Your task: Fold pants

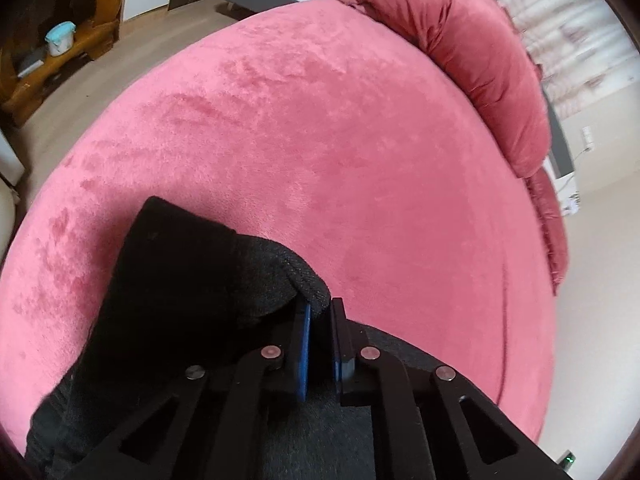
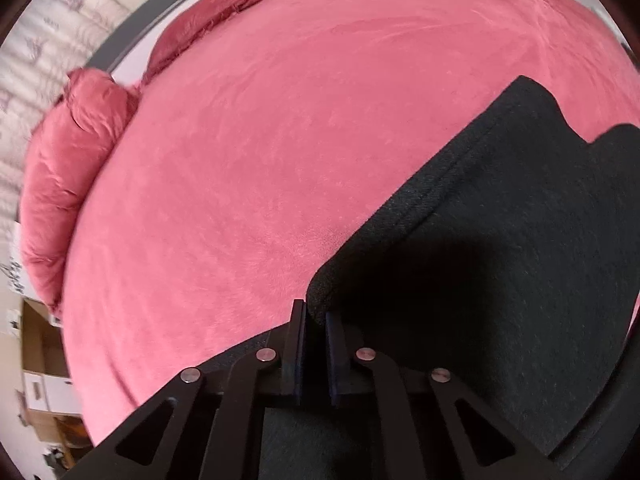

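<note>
Dark charcoal pants [image 1: 188, 292] lie on a pink velvet bed [image 1: 320, 128]. My left gripper [image 1: 320, 308] is shut on a raised edge of the pants, with cloth pinched between its blue pads. The fabric hangs from it to the left and below. In the right wrist view the pants [image 2: 500, 240] spread to the right over the bed [image 2: 260, 140]. A seamed hem runs diagonally up to the right. My right gripper [image 2: 316, 316] is shut on a lifted corner of the pants.
Dark red pillows [image 1: 472, 52] lie along the bed's far edge and show in the right wrist view [image 2: 68, 168]. A wooden shelf [image 1: 60, 52] and carpeted floor are at left. Cardboard boxes [image 2: 40, 380] stand beside the bed.
</note>
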Tool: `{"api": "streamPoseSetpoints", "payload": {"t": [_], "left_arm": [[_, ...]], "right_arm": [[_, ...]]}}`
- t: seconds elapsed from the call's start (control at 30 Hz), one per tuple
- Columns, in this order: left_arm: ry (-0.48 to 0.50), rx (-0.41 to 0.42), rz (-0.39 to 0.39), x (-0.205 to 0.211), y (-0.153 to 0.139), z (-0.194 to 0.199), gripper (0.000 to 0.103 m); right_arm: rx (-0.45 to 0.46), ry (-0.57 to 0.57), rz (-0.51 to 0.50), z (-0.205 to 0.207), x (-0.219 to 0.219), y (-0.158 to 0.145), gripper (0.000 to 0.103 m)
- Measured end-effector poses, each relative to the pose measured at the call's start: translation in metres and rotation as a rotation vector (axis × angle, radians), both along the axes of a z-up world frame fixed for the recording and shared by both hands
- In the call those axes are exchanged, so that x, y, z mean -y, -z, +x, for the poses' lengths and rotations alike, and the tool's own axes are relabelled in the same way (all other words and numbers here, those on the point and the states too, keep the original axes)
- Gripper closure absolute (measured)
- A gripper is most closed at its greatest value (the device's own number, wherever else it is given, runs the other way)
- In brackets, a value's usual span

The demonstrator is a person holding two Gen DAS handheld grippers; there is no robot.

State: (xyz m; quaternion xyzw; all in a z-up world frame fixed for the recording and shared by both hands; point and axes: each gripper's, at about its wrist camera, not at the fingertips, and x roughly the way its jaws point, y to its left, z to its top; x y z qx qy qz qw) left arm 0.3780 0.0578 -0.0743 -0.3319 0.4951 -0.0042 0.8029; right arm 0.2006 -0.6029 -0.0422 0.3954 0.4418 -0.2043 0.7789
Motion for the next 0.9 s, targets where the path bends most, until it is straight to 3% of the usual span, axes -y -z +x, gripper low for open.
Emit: {"api": "streamPoseSetpoints", "payload": {"t": [0.47,0.63,0.9], "left_arm": [[0.031,0.19,-0.26,-0.042,-0.039,-0.083,0.096],[0.065,0.257,-0.352,-0.039,-0.055,-0.117,0.096],[0.072,0.296,-0.461,-0.062,-0.054,-0.195,0.096]], "right_arm": [[0.181,-0.005,0.07,-0.077,-0.008,-0.049,0.095],[0.255,-0.028,0.103,-0.123,-0.016,-0.068,0.095],[0.373,-0.035,0.162,-0.207,-0.036,-0.08,0.095]]}}
